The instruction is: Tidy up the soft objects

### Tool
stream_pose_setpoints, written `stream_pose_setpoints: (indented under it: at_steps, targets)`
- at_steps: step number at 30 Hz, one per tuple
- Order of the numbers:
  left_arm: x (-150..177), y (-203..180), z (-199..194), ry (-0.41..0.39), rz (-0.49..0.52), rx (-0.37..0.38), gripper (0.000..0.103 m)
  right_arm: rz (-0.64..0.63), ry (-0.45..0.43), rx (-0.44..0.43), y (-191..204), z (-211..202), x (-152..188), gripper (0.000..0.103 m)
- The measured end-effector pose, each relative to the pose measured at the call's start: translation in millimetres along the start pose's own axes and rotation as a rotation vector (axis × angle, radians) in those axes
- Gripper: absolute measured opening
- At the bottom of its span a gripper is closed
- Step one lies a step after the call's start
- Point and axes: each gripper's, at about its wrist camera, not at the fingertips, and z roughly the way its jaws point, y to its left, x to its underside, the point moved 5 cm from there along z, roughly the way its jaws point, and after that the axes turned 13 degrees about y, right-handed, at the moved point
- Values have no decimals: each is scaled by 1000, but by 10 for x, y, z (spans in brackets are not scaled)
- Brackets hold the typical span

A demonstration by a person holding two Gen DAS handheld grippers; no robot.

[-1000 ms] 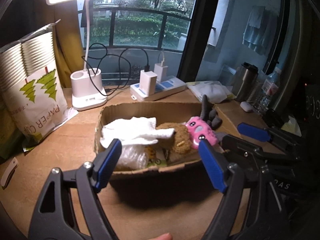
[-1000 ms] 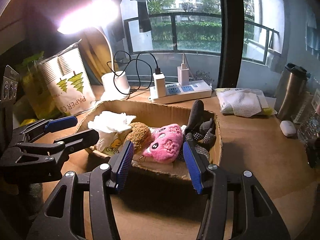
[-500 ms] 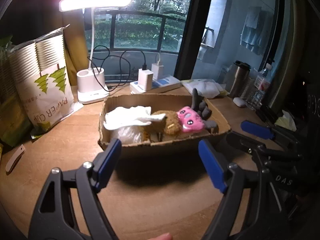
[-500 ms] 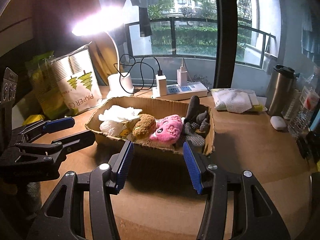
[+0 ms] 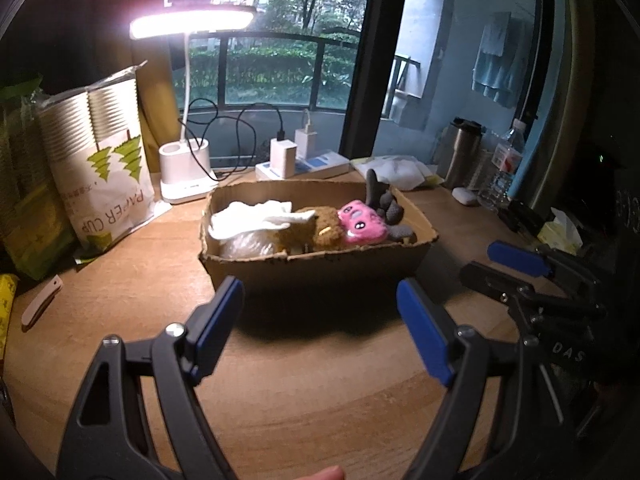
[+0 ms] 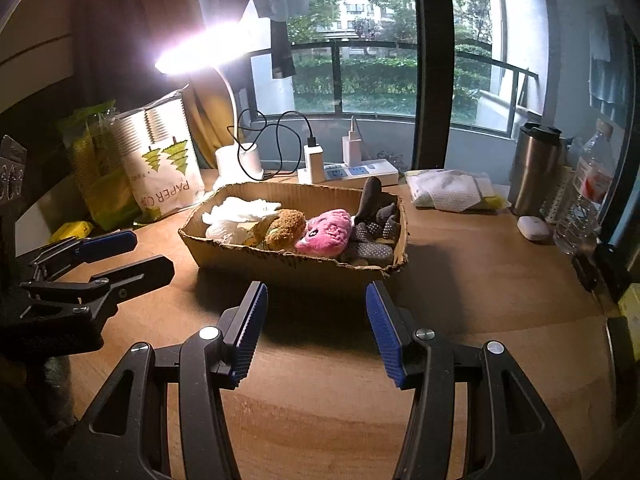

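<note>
A shallow cardboard box [image 5: 320, 268] [image 6: 280, 266] stands mid-table. It holds a white cloth [image 5: 248, 222] [image 6: 236, 212], a brown plush [image 5: 316, 232] [image 6: 284, 226], a pink plush [image 5: 362, 226] [image 6: 326, 234] and grey dotted gloves [image 5: 390, 210] [image 6: 374, 232]. My left gripper [image 5: 320, 332] is open and empty, in front of the box and apart from it. My right gripper [image 6: 316, 328] is open and empty, also in front of the box. Each gripper shows at the side of the other's view, the right one [image 5: 508, 268] and the left one [image 6: 116, 256].
A lit desk lamp [image 5: 184, 172], a paper cup bag [image 5: 100, 172] and green packs stand at the back left. A power strip with chargers [image 6: 348, 170], a tissue pack [image 6: 448, 190], a steel tumbler [image 6: 536, 168] and a water bottle [image 6: 584, 200] line the back right.
Both grippers have pulled back from the box toward the table's near edge. The box and its soft items look smaller and have not shifted. Both jaws stay open.
</note>
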Motion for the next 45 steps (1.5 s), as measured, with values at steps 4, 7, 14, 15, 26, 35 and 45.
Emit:
stream_pose_setpoints:
  at_steps: [4,7,14,15,26,35,45]
  targets:
    - [50,-19,-123,-20,7,-12,81,-3,-18,8,40,-111,48,55]
    - [88,-41,-220,-36,12,-11,81,-8,-36,12,65,-223,77,54]
    - [134,-96,-519,-84,24,-8,81,-15,-91,30,113,-532,111,54]
    - [132,-107,-576,-94,28,-8,81,-16,-96,32,117,-566,112,55]
    - [25,-175,-1163,-210,38,-22,97,-26,-204,72,122,-1138,85,64]
    - [-127,-129,-1620,-291,8,-49,101,-40,-265,98,197,-1527,-66,81]
    - [-203,-34,-2016,-359,-27,-126,102,-26,-314,129,253,-1828,-205,93]
